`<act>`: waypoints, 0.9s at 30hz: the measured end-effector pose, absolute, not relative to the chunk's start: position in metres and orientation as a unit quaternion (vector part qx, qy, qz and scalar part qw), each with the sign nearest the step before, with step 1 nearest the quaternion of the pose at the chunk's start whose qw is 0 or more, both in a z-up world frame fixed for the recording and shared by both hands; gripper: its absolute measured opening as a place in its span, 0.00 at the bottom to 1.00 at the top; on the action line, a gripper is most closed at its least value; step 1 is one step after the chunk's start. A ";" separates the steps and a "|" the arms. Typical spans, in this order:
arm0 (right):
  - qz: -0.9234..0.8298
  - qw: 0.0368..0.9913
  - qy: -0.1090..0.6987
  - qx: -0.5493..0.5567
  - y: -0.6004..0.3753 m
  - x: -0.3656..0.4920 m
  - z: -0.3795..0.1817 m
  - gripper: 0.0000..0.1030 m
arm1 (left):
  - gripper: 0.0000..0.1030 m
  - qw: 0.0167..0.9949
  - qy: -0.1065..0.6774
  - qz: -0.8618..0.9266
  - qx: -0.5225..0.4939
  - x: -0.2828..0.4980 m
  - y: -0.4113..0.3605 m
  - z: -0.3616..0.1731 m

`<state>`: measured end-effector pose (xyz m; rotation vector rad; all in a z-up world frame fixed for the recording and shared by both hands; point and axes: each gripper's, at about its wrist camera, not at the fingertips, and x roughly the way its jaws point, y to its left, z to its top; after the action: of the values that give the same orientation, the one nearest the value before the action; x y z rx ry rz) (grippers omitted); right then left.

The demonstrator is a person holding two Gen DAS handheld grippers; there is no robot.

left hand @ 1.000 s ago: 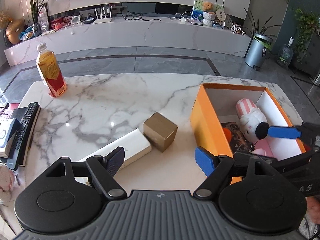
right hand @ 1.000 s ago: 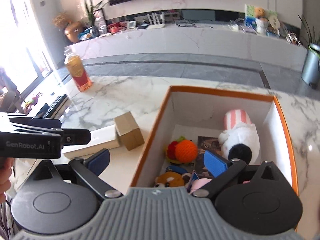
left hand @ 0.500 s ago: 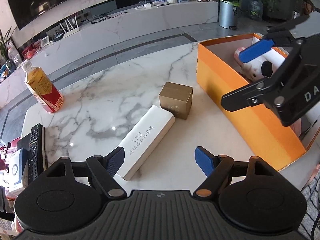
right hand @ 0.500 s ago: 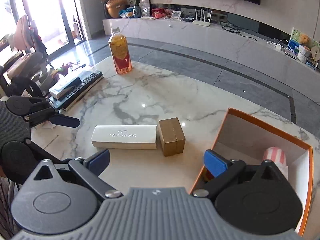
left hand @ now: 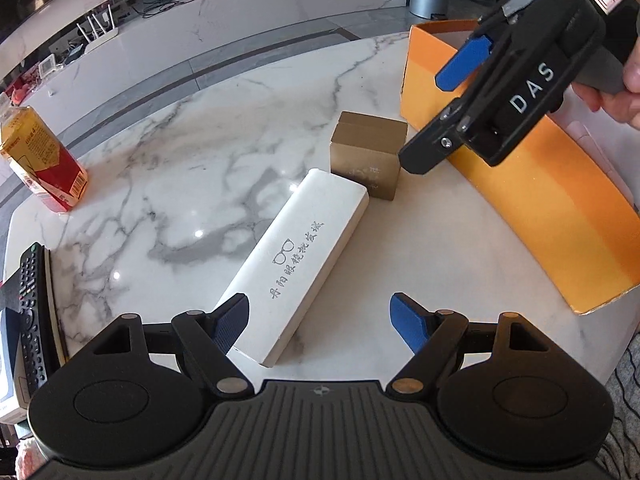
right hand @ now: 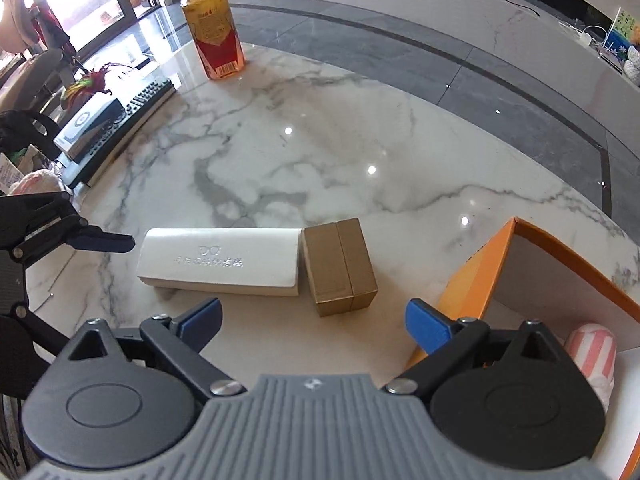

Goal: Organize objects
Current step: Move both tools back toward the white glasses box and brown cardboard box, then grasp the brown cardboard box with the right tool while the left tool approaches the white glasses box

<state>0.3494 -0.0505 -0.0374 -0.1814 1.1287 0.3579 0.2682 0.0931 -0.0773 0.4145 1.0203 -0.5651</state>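
- Left gripper [left hand: 320,318]: one; jaws apart, nothing gripped; poised over the near end of the white case.
- Right gripper [right hand: 314,318]: one; jaws apart, nothing gripped; poised above the table just short of the gold box, beside the orange box's corner.
- White glasses case [left hand: 298,264]: one, lying flat near the table's near edge, its far end touching the gold box.
- Gold box [right hand: 339,266]: one, closed, standing between the case and the orange box.
- Orange box [left hand: 532,196]: one, open-topped, at the table's right edge; a pink-striped soft toy [right hand: 594,354] lies inside.
- Marble table [right hand: 320,152]: one; middle and far stretch lie bare.
- Tea bottle [right hand: 214,32]: one, upright near the far-left edge.
- Remote control [left hand: 30,320]: one, on stacked items along the left edge.
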 end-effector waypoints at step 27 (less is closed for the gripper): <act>0.144 0.795 0.575 -0.130 -0.016 0.400 -0.081 0.62 | 0.89 0.749 0.524 -0.327 0.237 0.333 0.094 -0.124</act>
<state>0.3998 -0.0158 -0.0812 -0.2788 1.2362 0.3096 0.3335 0.0940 -0.1237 0.5190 1.1463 -0.7158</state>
